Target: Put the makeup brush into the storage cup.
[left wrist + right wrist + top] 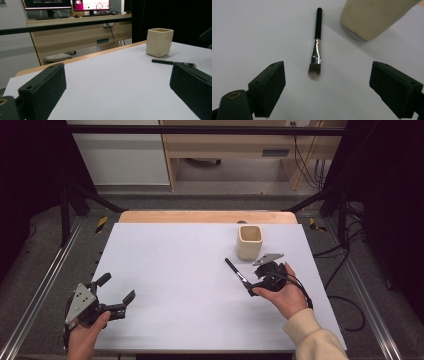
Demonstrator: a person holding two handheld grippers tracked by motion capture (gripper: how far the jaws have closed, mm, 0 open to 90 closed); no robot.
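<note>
White desk (pixel 175 285), makeup brush (pixel 316 47) lying loose beside the beige cup (pixel 249 241).
Right gripper (pixel 327 85) hovers spread-jawed over the brush, nothing grasped; left gripper (pixel 116 295) waits released, well away from the cup. Pickup not yet done.

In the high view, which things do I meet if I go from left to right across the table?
Left gripper → makeup brush → right gripper. The beige cup stands farther back, above the brush and right gripper, so it takes no clear place in this order.
</note>
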